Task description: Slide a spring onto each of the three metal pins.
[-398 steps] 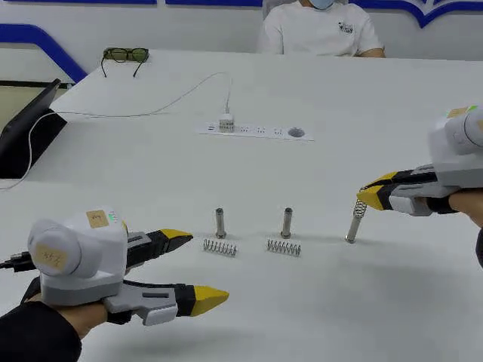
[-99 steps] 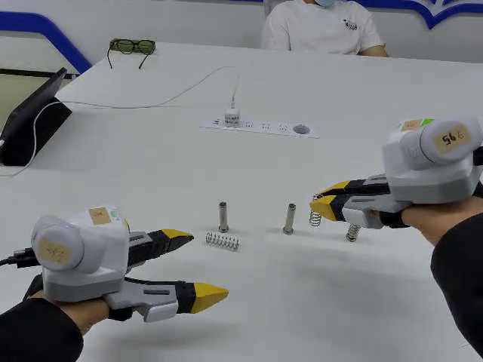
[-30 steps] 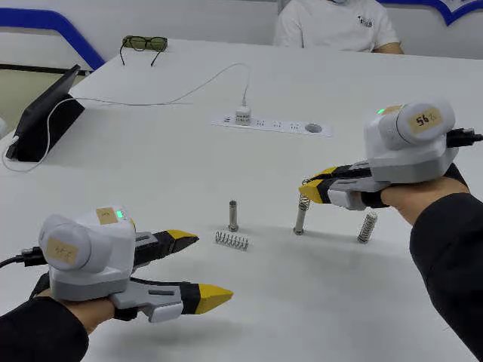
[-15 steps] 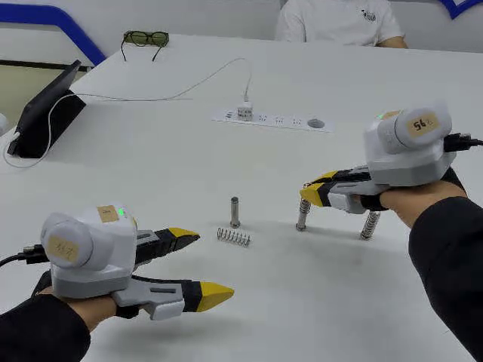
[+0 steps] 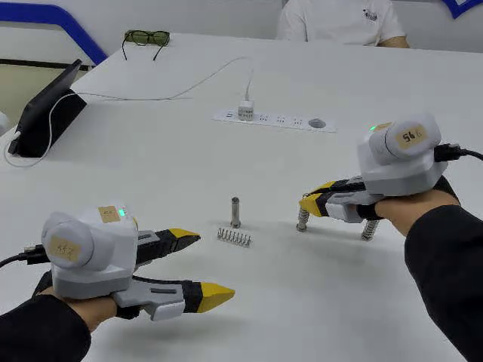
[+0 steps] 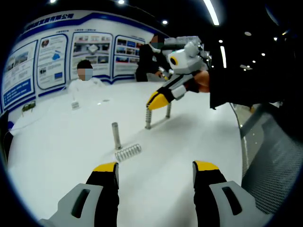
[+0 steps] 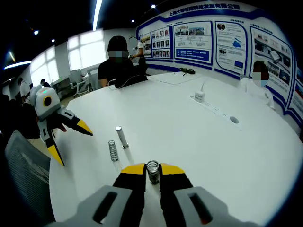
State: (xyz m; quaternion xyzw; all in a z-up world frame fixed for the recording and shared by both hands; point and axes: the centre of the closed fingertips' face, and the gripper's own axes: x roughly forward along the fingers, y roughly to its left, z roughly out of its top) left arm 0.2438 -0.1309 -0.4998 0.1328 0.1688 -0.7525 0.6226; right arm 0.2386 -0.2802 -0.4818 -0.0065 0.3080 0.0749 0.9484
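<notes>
One loose spring (image 5: 234,237) lay waiting, likely next, as the right gripper (image 5: 310,204) pinched a second spring (image 5: 303,220) into place; left gripper (image 5: 205,265) gaped empty.

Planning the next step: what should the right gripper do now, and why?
Probably open the right gripper and back off: the spring it grips looks seated on the middle pin. The left pin is bare, its loose spring lying beside it.

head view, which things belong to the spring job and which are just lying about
Job: bare pin; loose spring beside it; middle pin and right pin, each wearing a spring; right hand-held gripper shut on middle spring; left hand-held gripper, open.
Lying about: sunglasses, power strip, charger, black tablet.
</notes>
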